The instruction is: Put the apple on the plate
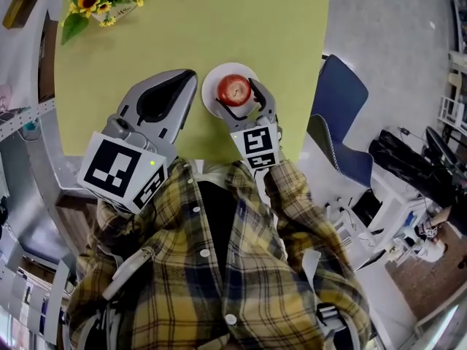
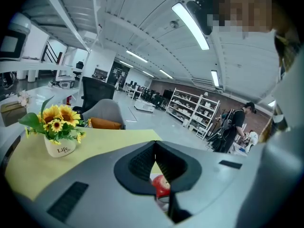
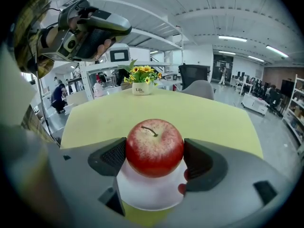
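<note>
right gripper view: right claw (image 3: 155,152) grips apple (image 3: 154,144) over plate (image 3: 148,194).

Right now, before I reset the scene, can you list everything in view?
apple: one, red, between the right tool's jaws, over the plate
plate: one, white, near edge of the table
table: one, yellow-green
sunflower pot: one, yellow blooms in a white pot, far left corner of the table
chair: one, blue, by the table's right side
shirt: one, yellow plaid, on the person
left tool: one, grey, jaws together, empty, left of the plate
right tool: one, grey, shut on the apple
</note>
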